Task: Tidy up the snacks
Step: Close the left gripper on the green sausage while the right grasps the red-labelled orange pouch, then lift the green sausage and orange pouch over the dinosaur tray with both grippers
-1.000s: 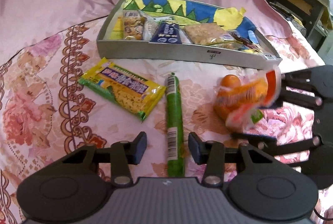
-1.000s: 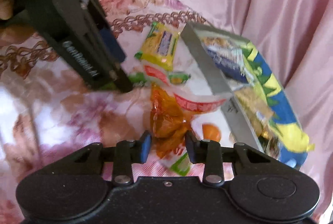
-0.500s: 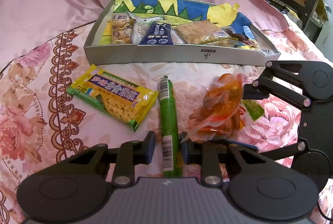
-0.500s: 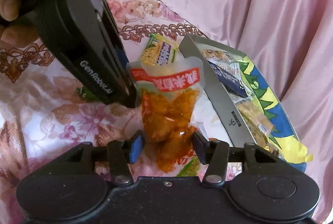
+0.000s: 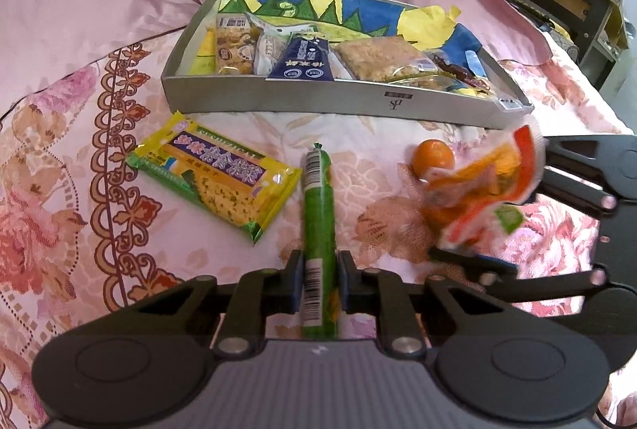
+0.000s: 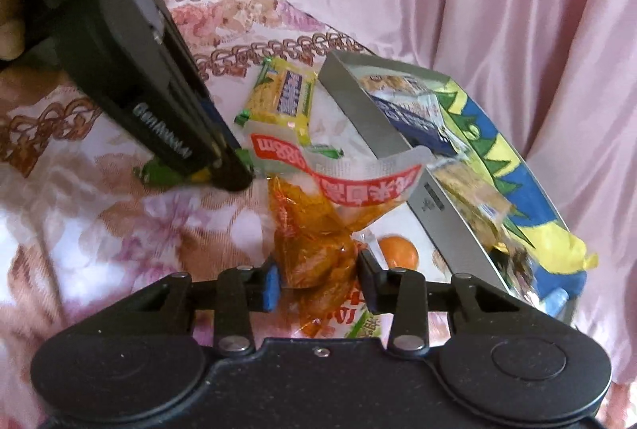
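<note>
On a floral cloth before the snack-filled tray (image 5: 318, 100), the left gripper (image 5: 318, 285) is clamped on a stiff green snack stick (image 5: 318, 214) at its near end. The right gripper (image 6: 318, 285), jaws closing, pinches a soft, crinkly orange pouch (image 6: 318, 230) at its bulging middle; light and slippery, it likely sags.

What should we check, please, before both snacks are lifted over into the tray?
1. Left claw shut on the green sausage stick: ok, pads press both sides near its barcode end.
2. Right claw on the orange snack pouch: not ok yet, jaws closing, pouch between them.
3. Pouch clear of the cloth: ok, it hangs blurred above the mandarin.
4. Free space in the tray: cannot tell, packets fill most of what shows.
5. Path over the tray's near wall: ok, nothing stands in front of it.
6. Yellow cracker packet out of the way: ok, it lies left of the stick, apart.
</note>
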`<act>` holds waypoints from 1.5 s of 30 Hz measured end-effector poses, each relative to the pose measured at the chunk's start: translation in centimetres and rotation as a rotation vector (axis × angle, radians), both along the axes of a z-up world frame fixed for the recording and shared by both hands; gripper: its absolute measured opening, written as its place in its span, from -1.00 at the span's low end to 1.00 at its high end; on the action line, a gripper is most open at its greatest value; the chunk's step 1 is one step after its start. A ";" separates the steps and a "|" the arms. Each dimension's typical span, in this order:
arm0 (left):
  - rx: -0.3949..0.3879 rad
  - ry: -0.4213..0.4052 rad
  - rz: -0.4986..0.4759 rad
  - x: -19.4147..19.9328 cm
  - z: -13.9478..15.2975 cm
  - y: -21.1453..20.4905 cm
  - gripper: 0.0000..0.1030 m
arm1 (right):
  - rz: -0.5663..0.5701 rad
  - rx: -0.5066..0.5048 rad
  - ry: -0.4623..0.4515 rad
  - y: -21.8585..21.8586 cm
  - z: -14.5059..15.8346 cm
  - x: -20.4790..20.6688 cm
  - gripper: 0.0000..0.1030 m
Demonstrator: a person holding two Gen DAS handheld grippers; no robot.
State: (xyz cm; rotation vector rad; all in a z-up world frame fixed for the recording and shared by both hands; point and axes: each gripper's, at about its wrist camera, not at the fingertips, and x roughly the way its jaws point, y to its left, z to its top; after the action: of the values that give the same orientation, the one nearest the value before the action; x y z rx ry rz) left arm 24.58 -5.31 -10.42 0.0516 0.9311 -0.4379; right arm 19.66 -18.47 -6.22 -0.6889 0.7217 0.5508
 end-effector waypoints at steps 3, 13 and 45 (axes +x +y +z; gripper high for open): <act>0.021 -0.001 -0.006 0.0 0.0 -0.3 -0.60 | -0.038 -0.010 0.027 -0.5 1.0 -0.7 -0.33; 0.028 -0.008 0.021 0.3 -0.2 -0.6 -0.62 | -0.117 0.029 0.081 -1.1 1.2 -1.5 -0.33; -0.159 0.099 0.115 -1.0 1.7 0.5 -0.64 | -0.230 0.175 0.017 -2.3 3.9 -1.0 -0.33</act>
State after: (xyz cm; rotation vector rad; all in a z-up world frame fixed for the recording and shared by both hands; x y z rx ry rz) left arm 23.59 -4.79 -8.75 -0.1695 0.9887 -0.4094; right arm 18.68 -20.77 -2.28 -0.4316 0.7477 0.4034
